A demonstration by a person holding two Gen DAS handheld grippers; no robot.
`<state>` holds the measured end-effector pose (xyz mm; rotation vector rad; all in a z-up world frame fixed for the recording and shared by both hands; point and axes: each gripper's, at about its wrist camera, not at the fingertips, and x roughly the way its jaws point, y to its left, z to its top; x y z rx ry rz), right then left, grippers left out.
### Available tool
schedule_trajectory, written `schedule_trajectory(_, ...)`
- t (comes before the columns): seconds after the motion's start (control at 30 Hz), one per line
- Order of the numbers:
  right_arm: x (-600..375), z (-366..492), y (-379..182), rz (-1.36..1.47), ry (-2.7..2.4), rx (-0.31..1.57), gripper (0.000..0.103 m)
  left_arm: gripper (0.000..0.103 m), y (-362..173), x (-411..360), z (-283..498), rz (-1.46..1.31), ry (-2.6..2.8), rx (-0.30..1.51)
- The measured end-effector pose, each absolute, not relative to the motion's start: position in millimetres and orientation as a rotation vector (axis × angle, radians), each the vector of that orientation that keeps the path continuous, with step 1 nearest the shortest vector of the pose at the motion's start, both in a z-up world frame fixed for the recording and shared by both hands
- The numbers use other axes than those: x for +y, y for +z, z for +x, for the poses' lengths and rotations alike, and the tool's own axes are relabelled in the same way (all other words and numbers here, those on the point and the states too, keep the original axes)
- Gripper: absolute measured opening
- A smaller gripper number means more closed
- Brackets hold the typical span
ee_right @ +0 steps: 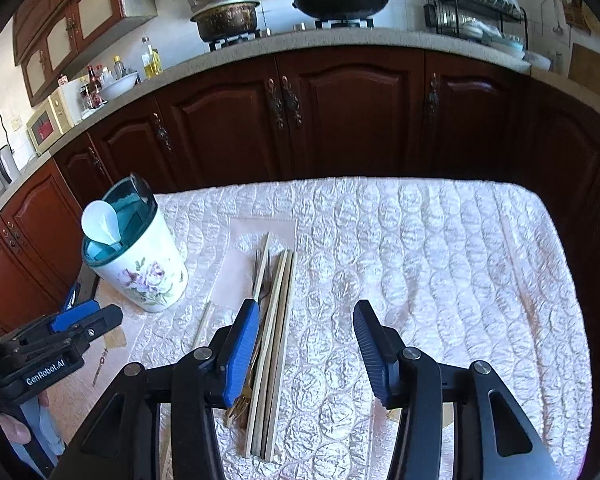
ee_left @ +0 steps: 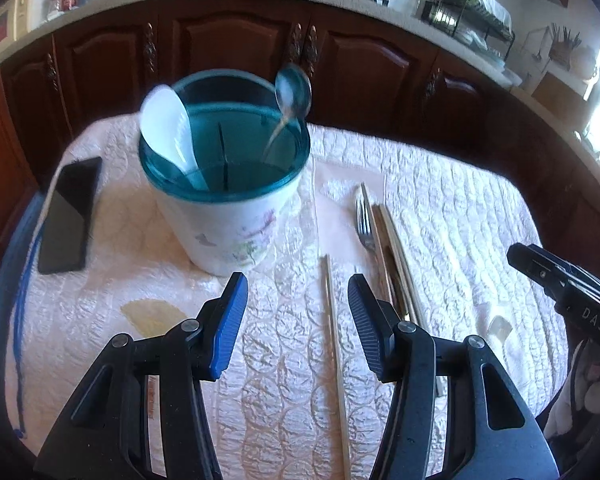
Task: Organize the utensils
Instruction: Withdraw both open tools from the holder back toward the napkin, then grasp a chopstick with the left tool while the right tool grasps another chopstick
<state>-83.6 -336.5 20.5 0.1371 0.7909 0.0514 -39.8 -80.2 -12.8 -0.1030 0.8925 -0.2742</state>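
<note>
A white flowered utensil holder (ee_left: 228,236) with a teal rim stands on the quilted table. It holds a white spoon (ee_left: 168,120) and a metal spoon (ee_left: 294,92). My left gripper (ee_left: 298,284) is open just above the cloth, and a single chopstick (ee_left: 334,328) lies between its fingers, untouched. To the right lie a fork (ee_left: 366,224) and a bundle of chopsticks (ee_left: 396,256). My right gripper (ee_right: 308,312) is open over the bundle of chopsticks (ee_right: 280,320) and fork (ee_right: 256,272), which lie by its left finger. The holder (ee_right: 140,264) stands at the left.
A black phone (ee_left: 70,216) lies left of the holder. The white quilted cloth (ee_right: 440,280) covers the table, with bare cloth to the right of the chopsticks. Dark wooden kitchen cabinets (ee_right: 340,112) run behind the table. The right gripper's tip (ee_left: 540,268) shows at the right edge.
</note>
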Motion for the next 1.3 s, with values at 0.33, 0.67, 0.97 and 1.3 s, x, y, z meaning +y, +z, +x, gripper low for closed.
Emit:
schedule_trajectory(0.33,-340,-47,-28,0.212,0.132,0.918,0.041,0.052,-43,-96,-21,-0.084,-0.289,0.979)
schedule_trajectory(0.67,-332,9,-61,0.232,0.19,1.011,0.035,0.052,-63,-111,-1,-0.083,-0.289,1.031)
schedule_trajectory(0.97,-327,40,-82,0.235,0.215,1.07,0.016,0.052,-80,-121,14,-0.076,-0.273,1.064)
schedule_trajectory(1.3,-357,26,-80,0.399,0.228,1.06,0.005,0.052,-83,-123,19,-0.07,-0.266,1.063)
